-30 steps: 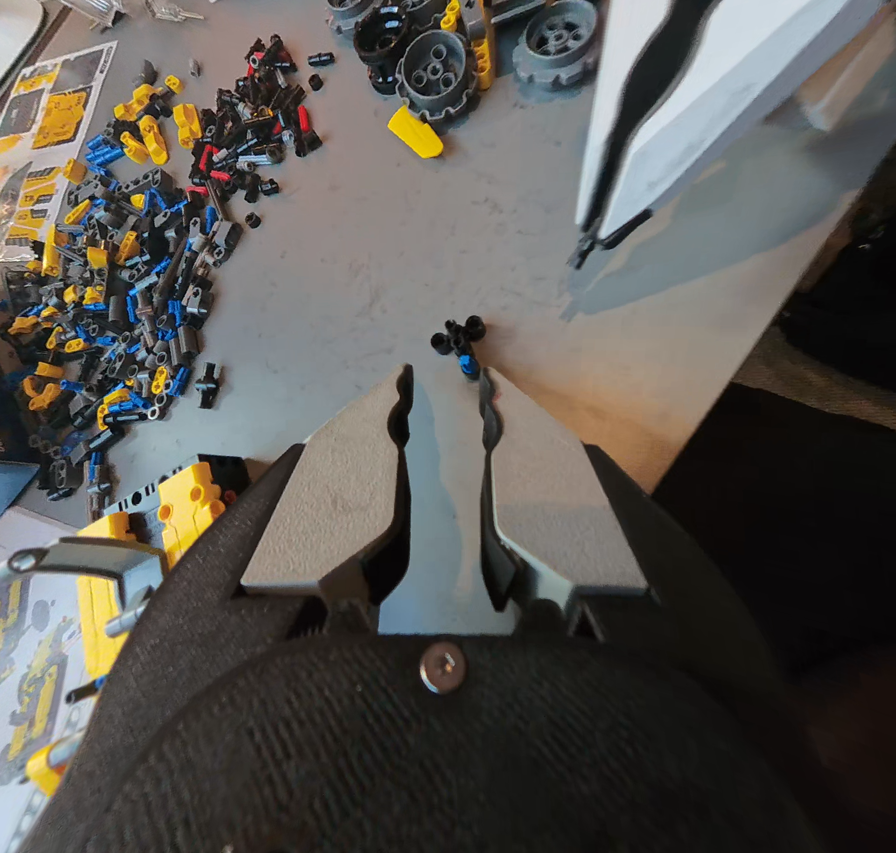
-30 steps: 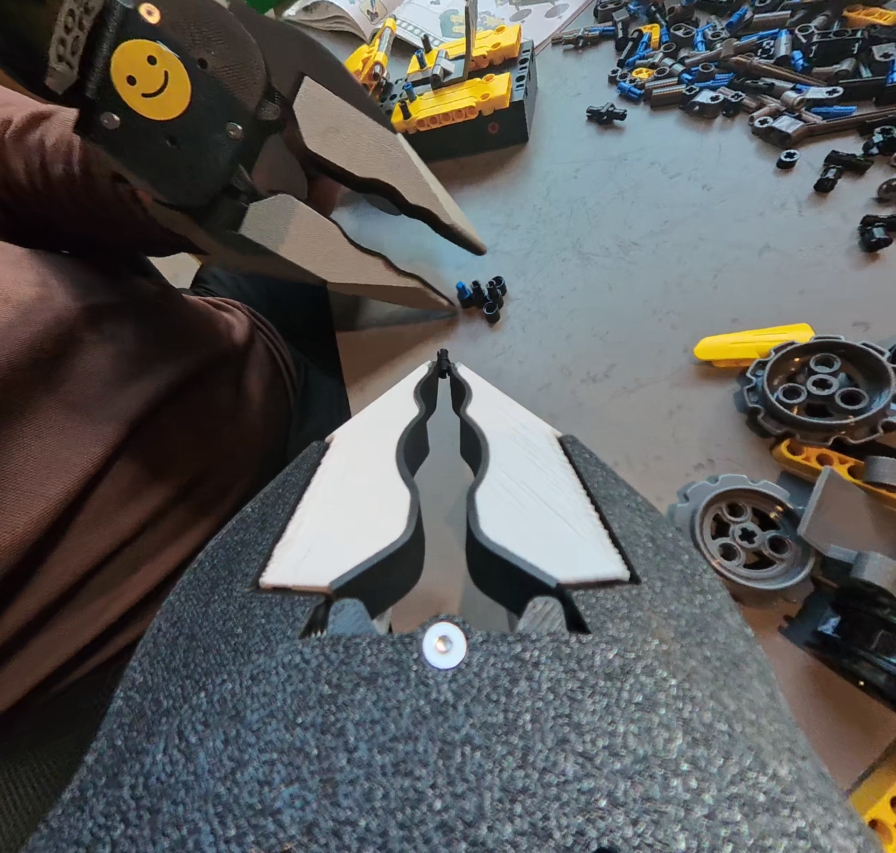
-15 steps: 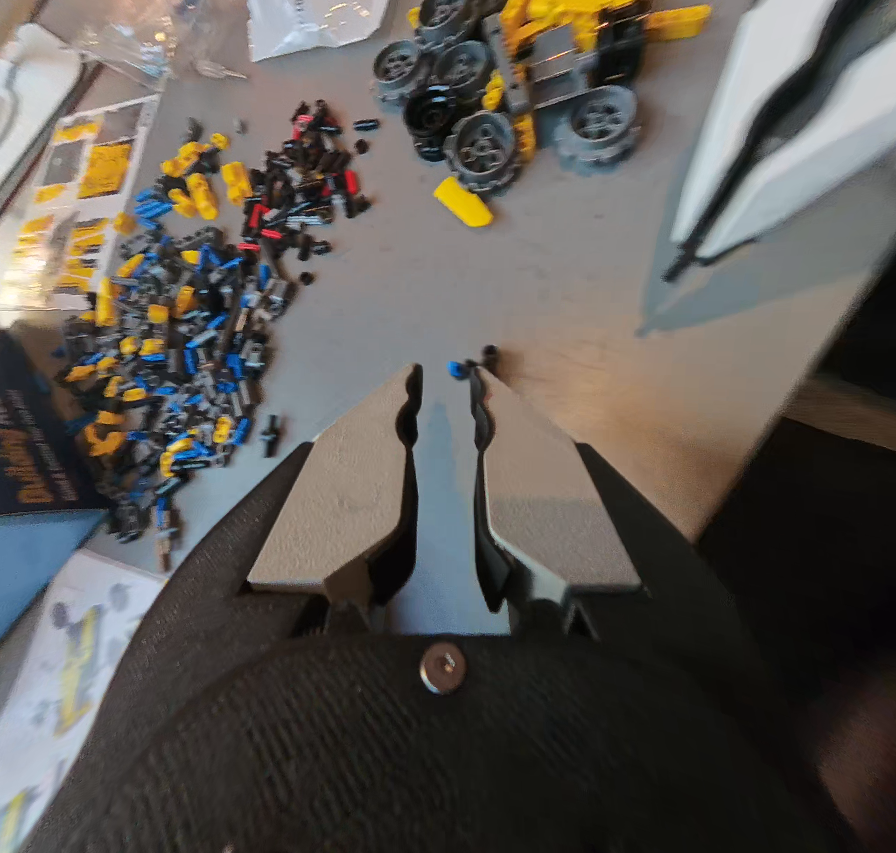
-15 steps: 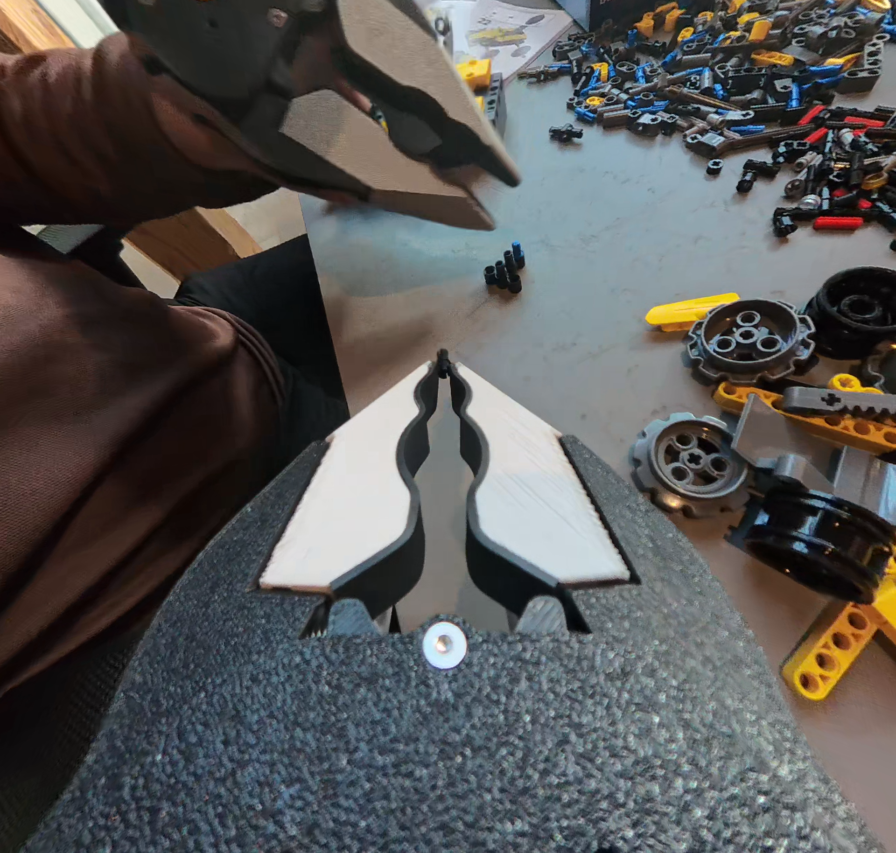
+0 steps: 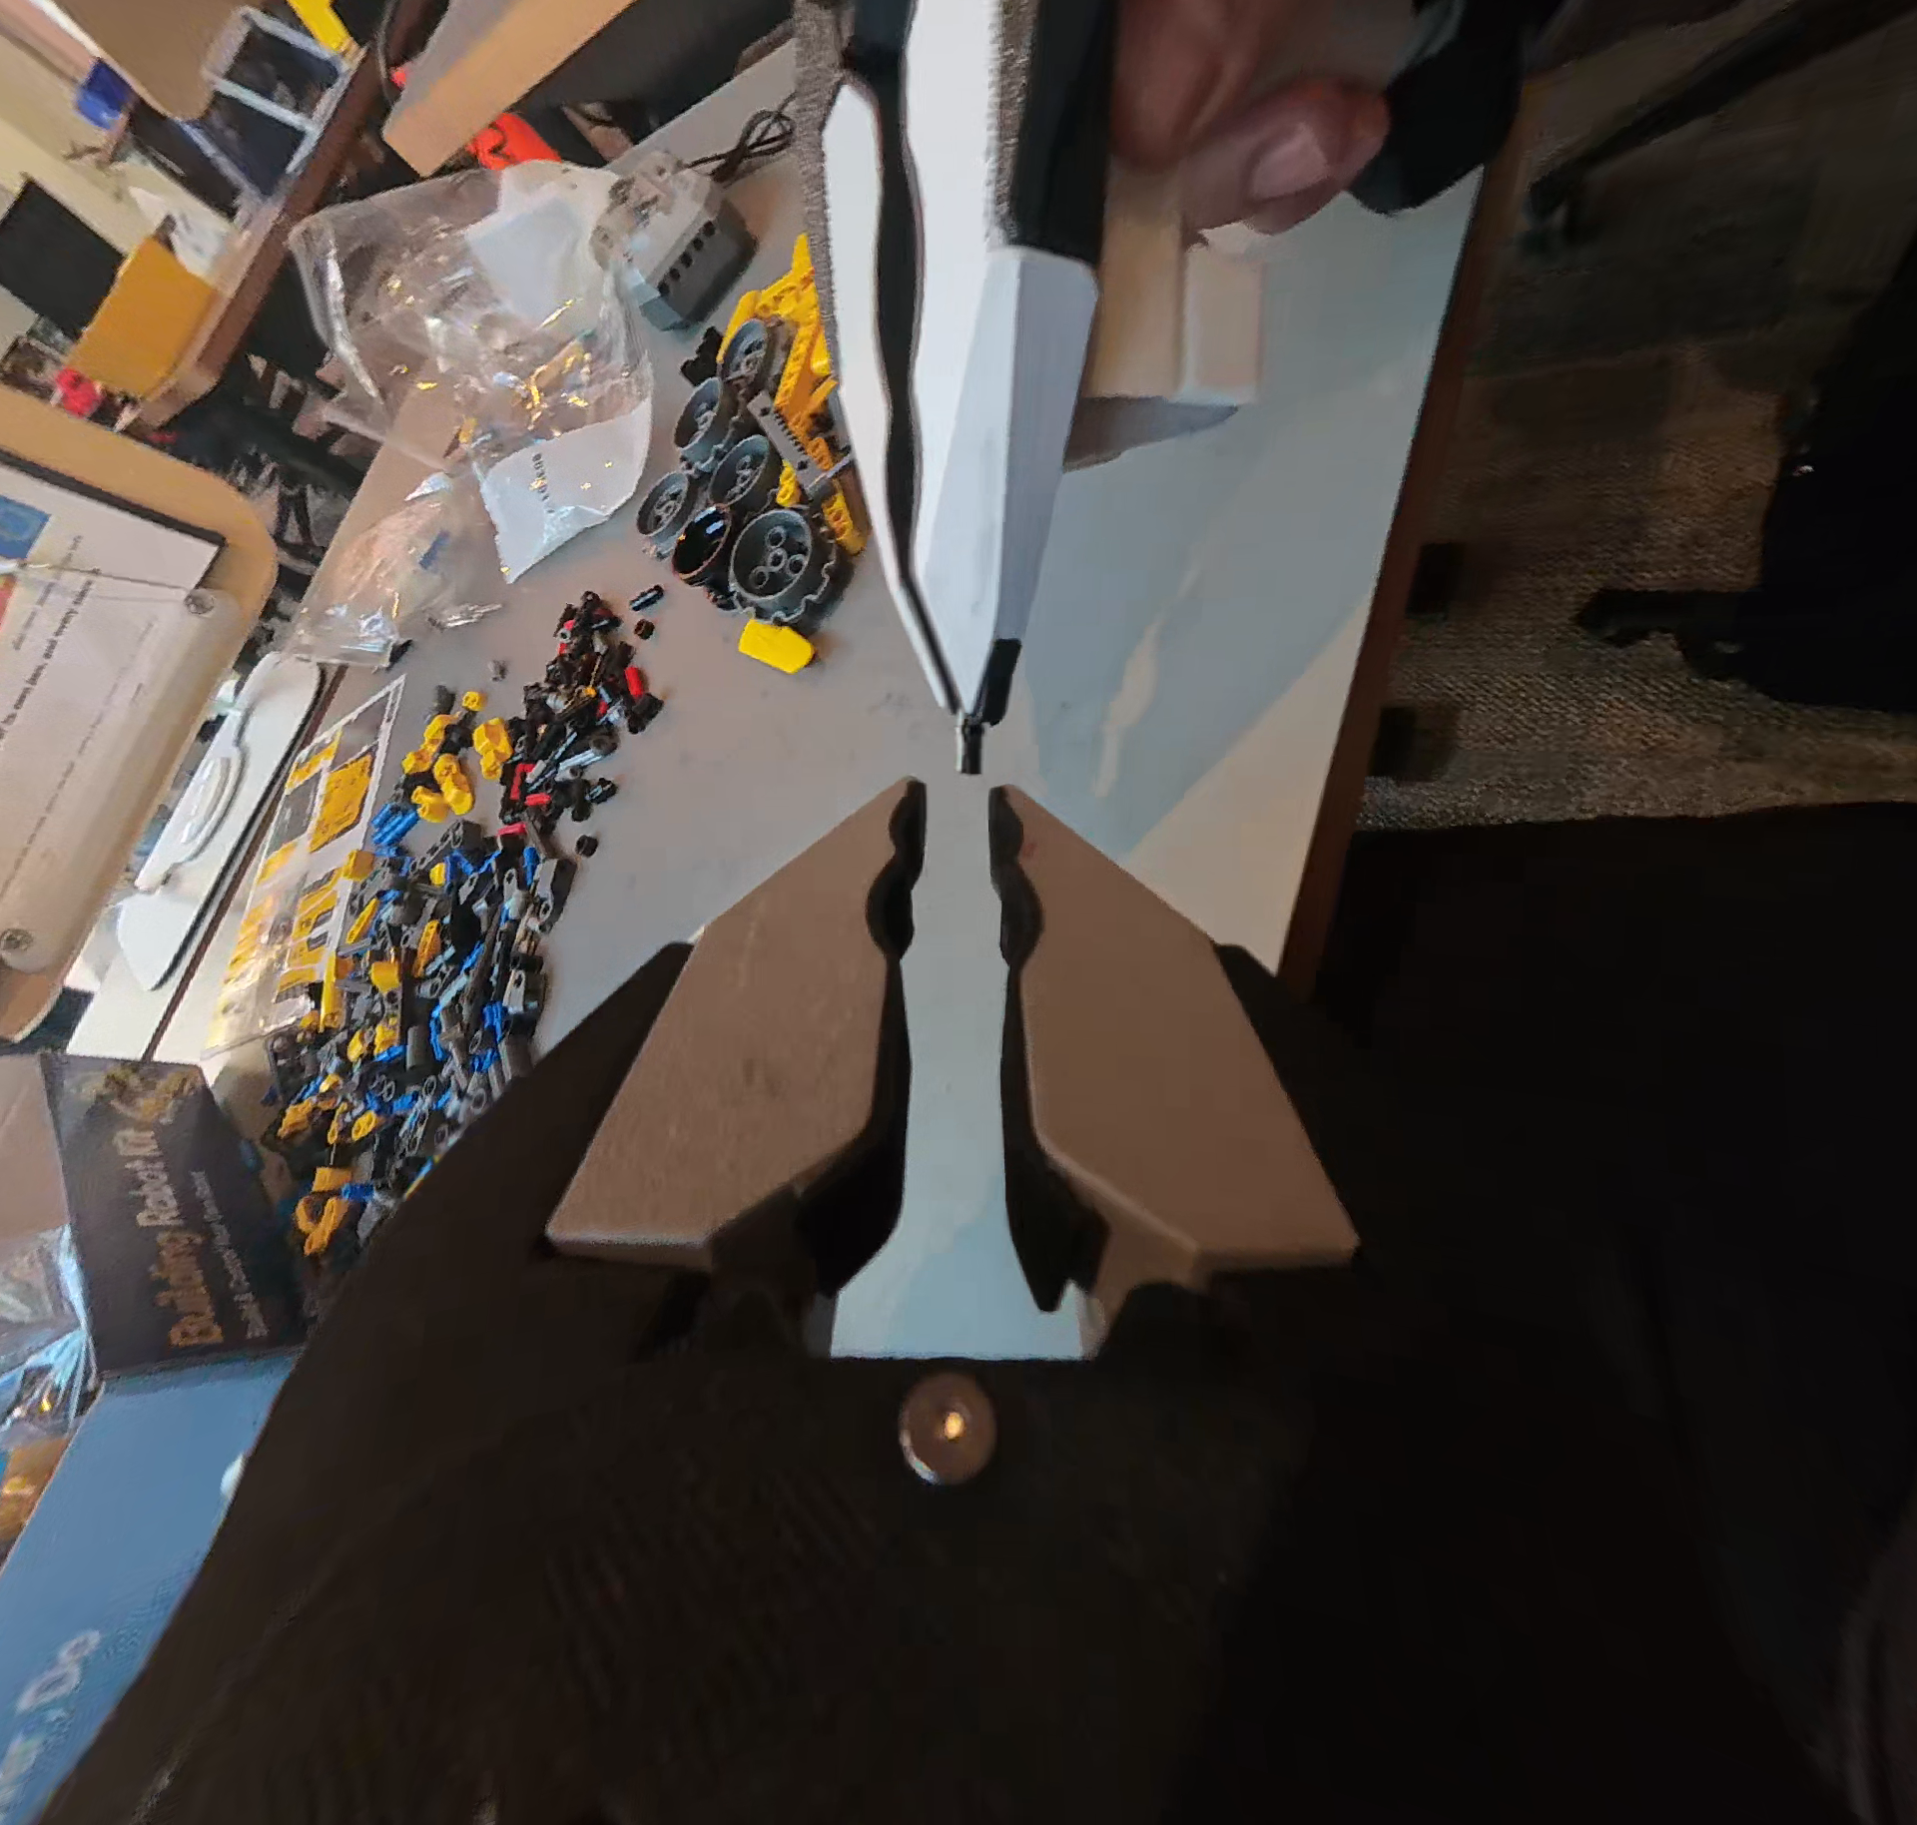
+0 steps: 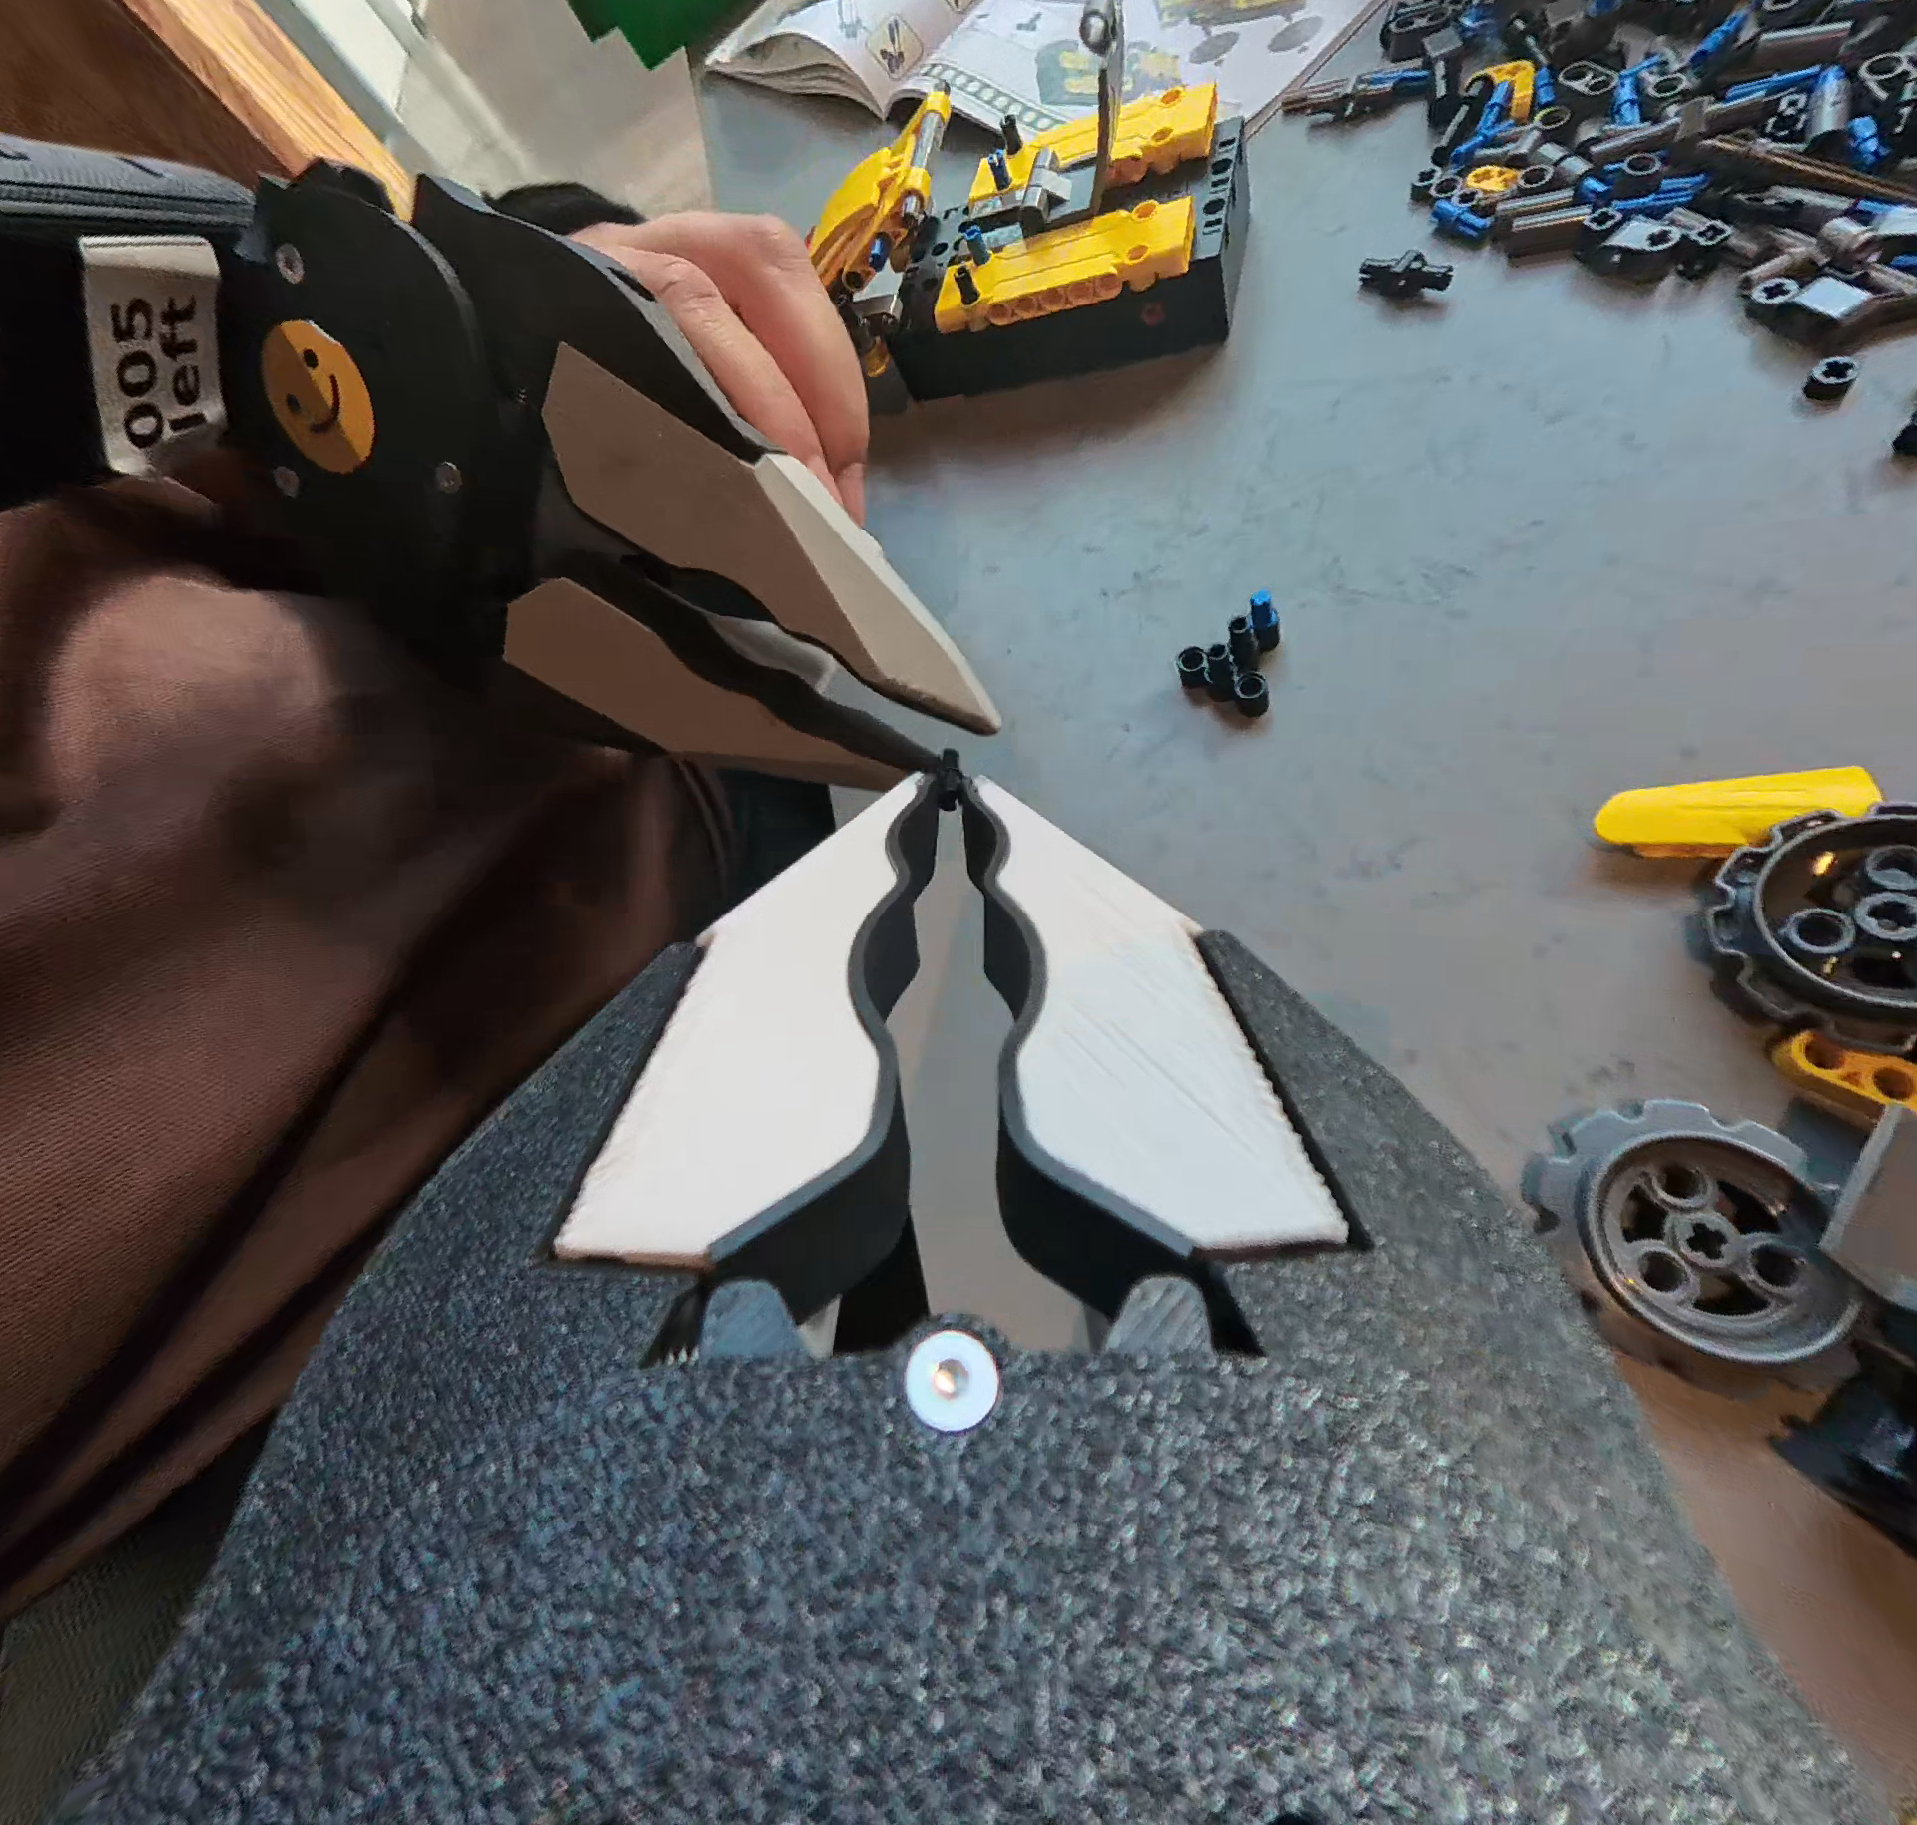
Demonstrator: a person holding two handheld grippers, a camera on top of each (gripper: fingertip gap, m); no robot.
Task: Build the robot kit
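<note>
My right gripper (image 6: 949, 790) has its white fingers pinched together at the very tips on a tiny black pin (image 6: 949, 771), which sticks out beyond them so that most of it is free to be taken. I hold it in the air above the grey table (image 6: 1452, 551), near the table's edge. My left gripper (image 5: 952, 802) faces it tip to tip with its grey fingers parted by a narrow gap and nothing between them; the pin (image 5: 971, 746) hangs just beyond that gap, lined up with it. In the right wrist view the left tips look close enough to touch the pin, though I cannot tell whether they do.

One small cluster of connectors (image 6: 1232, 653) lies alone on the table: I count four black and one blue-tipped, perhaps. One yellow curved piece (image 6: 1738, 809) lies beside two grey toothed wheels (image 6: 1712, 1241). One yellow-and-black block assembly (image 6: 1068, 240) stands in front of one open instruction booklet (image 6: 996, 22), with the loose parts heap (image 5: 436, 966) well apart from the pin.
</note>
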